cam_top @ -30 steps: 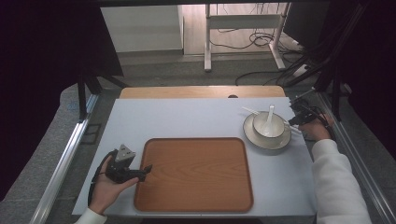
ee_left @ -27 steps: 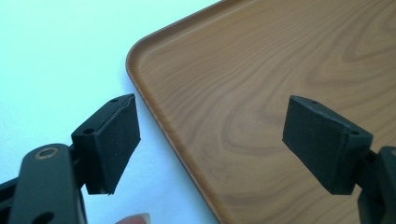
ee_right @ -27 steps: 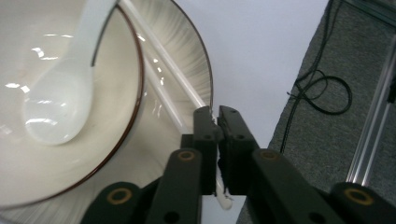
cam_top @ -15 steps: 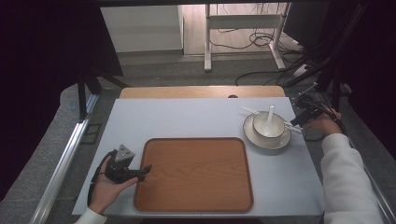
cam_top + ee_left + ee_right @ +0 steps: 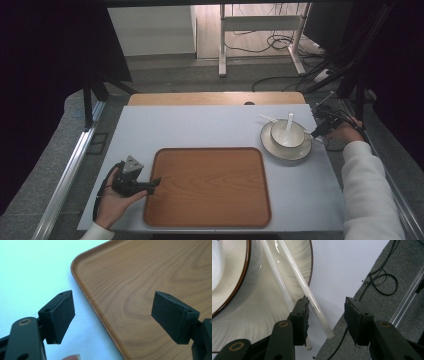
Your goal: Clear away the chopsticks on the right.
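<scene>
1. White chopsticks [image 5: 294,277] lie across the rim of a cream plate [image 5: 269,315] with a dark brown edge, at the right side of the pale counter [image 5: 200,127].
2. A white bowl [image 5: 287,134] sits on that plate, and a white spoon [image 5: 288,126] stands in the bowl.
3. The right gripper [image 5: 325,315] is at the plate's right edge, near the end of the counter. Its jaws have just been closing a little, but they are not clenched.
4. One chopstick end pokes into the gap between the jaws. The other runs down past the left jaw, and I cannot tell if it touches. The pads do not squeeze either one, so the chopsticks are released.
5. A brown wooden tray [image 5: 207,186] lies flat near the front of the counter, well apart from the plate.
6. The left gripper [image 5: 112,317] is at the tray's left rim. One jaw is over the counter and one is over the tray.
7. Its jaws stand wide and hold nothing.
8. The person's left hand [image 5: 112,202] holds that gripper low by the counter's front left.
</scene>
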`<state>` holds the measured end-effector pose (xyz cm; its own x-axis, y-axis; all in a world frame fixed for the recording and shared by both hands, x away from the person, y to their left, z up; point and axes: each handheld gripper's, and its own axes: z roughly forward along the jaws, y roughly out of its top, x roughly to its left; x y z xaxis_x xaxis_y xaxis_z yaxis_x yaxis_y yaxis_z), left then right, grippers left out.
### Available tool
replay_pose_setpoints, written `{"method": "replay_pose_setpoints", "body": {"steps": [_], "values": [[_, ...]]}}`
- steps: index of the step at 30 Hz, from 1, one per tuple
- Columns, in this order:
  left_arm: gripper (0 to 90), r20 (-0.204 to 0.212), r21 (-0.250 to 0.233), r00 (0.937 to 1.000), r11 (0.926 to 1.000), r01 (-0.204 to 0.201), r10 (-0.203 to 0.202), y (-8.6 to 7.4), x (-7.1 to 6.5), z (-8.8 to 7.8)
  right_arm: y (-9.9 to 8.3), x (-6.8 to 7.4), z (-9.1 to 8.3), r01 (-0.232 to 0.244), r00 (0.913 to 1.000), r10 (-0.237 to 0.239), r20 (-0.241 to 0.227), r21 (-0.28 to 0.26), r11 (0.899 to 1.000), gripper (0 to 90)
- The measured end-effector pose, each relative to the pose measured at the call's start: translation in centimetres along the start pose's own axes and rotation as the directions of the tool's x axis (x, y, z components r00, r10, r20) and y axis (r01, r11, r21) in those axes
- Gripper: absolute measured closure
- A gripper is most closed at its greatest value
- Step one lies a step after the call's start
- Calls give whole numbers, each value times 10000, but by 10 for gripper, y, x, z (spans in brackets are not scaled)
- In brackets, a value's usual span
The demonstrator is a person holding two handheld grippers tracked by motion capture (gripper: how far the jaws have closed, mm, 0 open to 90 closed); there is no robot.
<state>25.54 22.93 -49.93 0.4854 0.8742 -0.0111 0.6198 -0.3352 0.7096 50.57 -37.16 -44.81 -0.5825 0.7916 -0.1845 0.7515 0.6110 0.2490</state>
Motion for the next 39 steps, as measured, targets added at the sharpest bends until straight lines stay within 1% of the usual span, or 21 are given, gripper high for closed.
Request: {"method": "replay_pose_setpoints", "body": {"steps": [3, 8, 10, 13, 16, 17, 18, 21, 24, 25, 26, 27, 28, 29, 31, 32, 34, 35, 36, 38, 39], "values": [[185, 9, 9, 10000, 10000, -16, 16, 0, 0, 0, 1, 1, 2, 155, 9999, -155, 71, 105, 9998, 578], [186, 18, 45, 10000, 10000, -16, 16, -1, 0, 1, 2, 0, 8, 352, 9994, -350, -54, 267, 9990, 602], [186, 6, 71, 10000, 10000, -36, 36, -1, 0, 1, 2, 1, 12, 492, 9988, -493, 17, 394, 9980, 624], [186, 11, 79, 10000, 10000, -51, 51, -1, 0, 2, 2, 1, 15, 780, 9970, -780, -27, 515, 9956, 658], [186, 10, 95, 10000, 10000, -20, 20, -1, 0, 2, 2, 1, 16, 911, 9958, -909, -63, 468, 9947, 705], [186, 0, 115, 10000, 9999, -31, 31, -2, 1, 2, 2, 1, 16, 911, 9958, -909, -63, 468, 9947, 705], [186, -10, 135, 10000, 9999, -22, 22, -2, 1, 3, 2, 1, 15, 1047, 9945, -1044, -80, 414, 9936, 739], [187, -17, 147, 10000, 9999, -51, 52, -2, 0, 3, 1, 0, 16, 1239, 9920, -1226, -316, 446, 9913, 765], [187, -30, 166, 10000, 9998, -68, 69, -2, 0, 4, 0, 0, 16, 1408, 9897, -1394, -337, 454, 9890, 784], [187, -34, 210, 9999, 9997, -116, 117, -2, 1, 4, 0, 1, 16, 1407, 9895, -1390, -404, 438, 9891, 797], [187, -49, 191, 10000, 9998, -69, 70, -2, 1, 4, -1, 1, 15, 1537, 9875, -1519, -422, 434, 9872, 823], [187, -54, 218, 9999, 9997, -84, 85, -2, 1, 3, -1, 1, 15, 1566, 9872, -1551, -373, 423, 9868, 823], [187, -54, 218, 9999, 9997, -84, 85, -2, 1, 3, -1, 1, 15, 1566, 9872, -1551, -373, 423, 9868, 823], [187, -74, 162, 10000, 9999, -37, 39, -2, 1, 3, -2, 1, 15, 1511, 9884, -1504, -227, 356, 9879, 828], [187, -67, 151, 10000, 9999, -37, 38, -2, 1, 3, -3, 1, 15, 1538, 9879, -1527, -284, 412, 9872, 830], [187, -66, 148, 10000, 9999, -34, 35, -2, 1, 3, -4, 1, 15, 1544, 9880, -1537, -182, 444, 9870, 832], [187, -61, 144, 10000, 9999, -27, 28, -2, 1, 3, -5, 0, 14, 1470, 9890, -1463, -199, 390, 9884, 833], [187, -58, 148, 10000, 9999, -21, 22, -2, 1, 3, -7, -1, 12, 1334, 9911, -1333, -70, 255, 9907, 836], [187, -53, 145, 10000, 9999, -3, 4, -2, 1, 3, -8, -2, 11, 1195, 9928, -1194, -88, 241, 9925, 836], [187, -43, 143, 10000, 9999, 8, -8, -2, 1, 3, -9, -3, 7, 1018, 9947, -1020, 138, 142, 9947, 837], [187, -43, 143, 10000, 9999, 8, -8, -2, 1, 3, -9, -3, 7, 1018, 9947, -1020, 138, 142, 9947, 837]]}}
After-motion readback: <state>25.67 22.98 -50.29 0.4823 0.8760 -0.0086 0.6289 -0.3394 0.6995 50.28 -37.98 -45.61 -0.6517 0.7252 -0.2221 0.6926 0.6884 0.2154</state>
